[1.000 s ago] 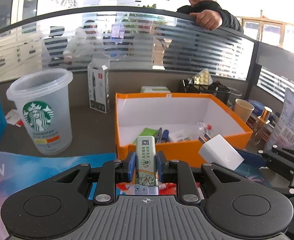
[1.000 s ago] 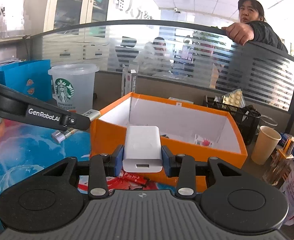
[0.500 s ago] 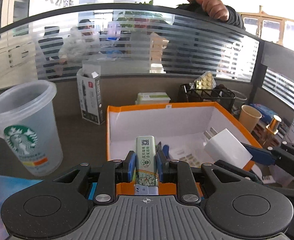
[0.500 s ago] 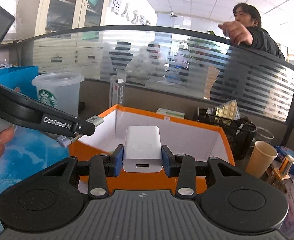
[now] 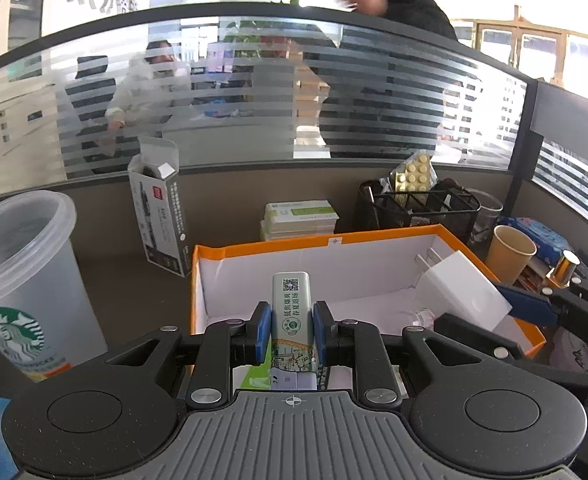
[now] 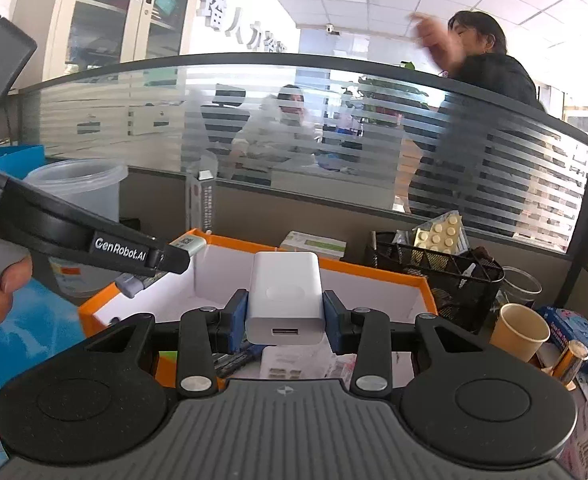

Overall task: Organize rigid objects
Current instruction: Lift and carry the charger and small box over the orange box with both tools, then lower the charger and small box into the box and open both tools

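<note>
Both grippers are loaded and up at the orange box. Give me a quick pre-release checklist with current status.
1. Left gripper holds the green tin firmly: ok.
2. Right gripper holds the white charger firmly: ok.
3. Tin over the orange box opening: ok.
4. Charger over the box opening: ok.
5. The two grippers apart from each other: ok, though close.
6. Free floor space under each item: cannot tell; other items already lie inside.

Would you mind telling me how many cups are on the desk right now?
2. A clear plastic Starbucks cup stands left of the orange box; a brown paper cup stands right of it, beside the black mesh organizer. Others may be hidden.
</note>
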